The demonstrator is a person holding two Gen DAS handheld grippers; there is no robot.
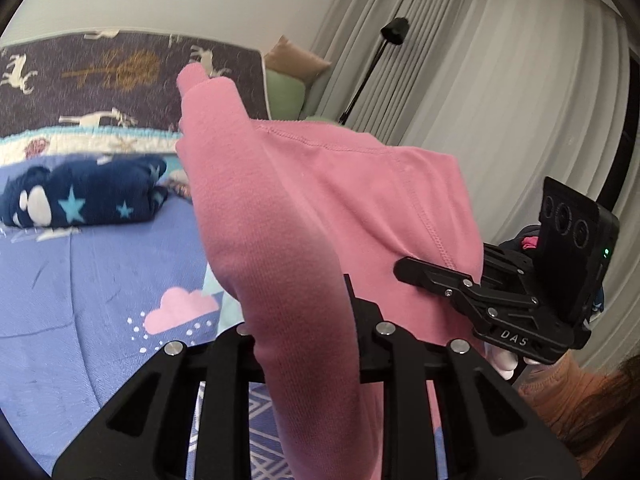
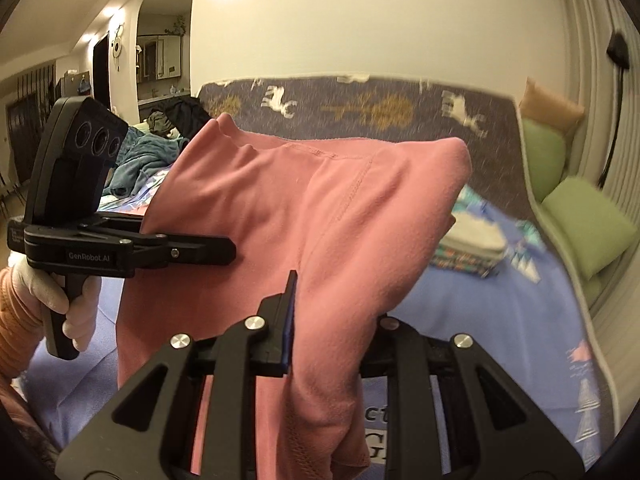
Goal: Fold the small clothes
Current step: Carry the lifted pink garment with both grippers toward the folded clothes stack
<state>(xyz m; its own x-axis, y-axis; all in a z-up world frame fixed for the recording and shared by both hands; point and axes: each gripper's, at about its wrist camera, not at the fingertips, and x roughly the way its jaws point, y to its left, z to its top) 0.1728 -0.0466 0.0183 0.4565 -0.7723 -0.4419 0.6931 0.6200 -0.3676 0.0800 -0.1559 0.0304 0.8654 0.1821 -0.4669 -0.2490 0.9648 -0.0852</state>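
A pink garment (image 1: 320, 208) hangs in the air above the bed, stretched between both grippers. My left gripper (image 1: 308, 320) is shut on one part of it, the cloth draping over its fingers; it also shows at the left of the right wrist view (image 2: 224, 250). My right gripper (image 2: 320, 312) is shut on another part of the pink garment (image 2: 320, 200), and it shows at the right of the left wrist view (image 1: 404, 270). The garment's lower part falls toward the cameras and hides most of the fingers.
A lilac bedspread (image 1: 80, 300) lies below. A dark blue star-print bundle (image 1: 84, 196) lies at the far left. A folded stack (image 2: 472, 244) lies on the bed at the right. Green cushions (image 2: 584, 220), curtains (image 1: 500, 80) and a purple headboard (image 2: 360, 104) stand behind.
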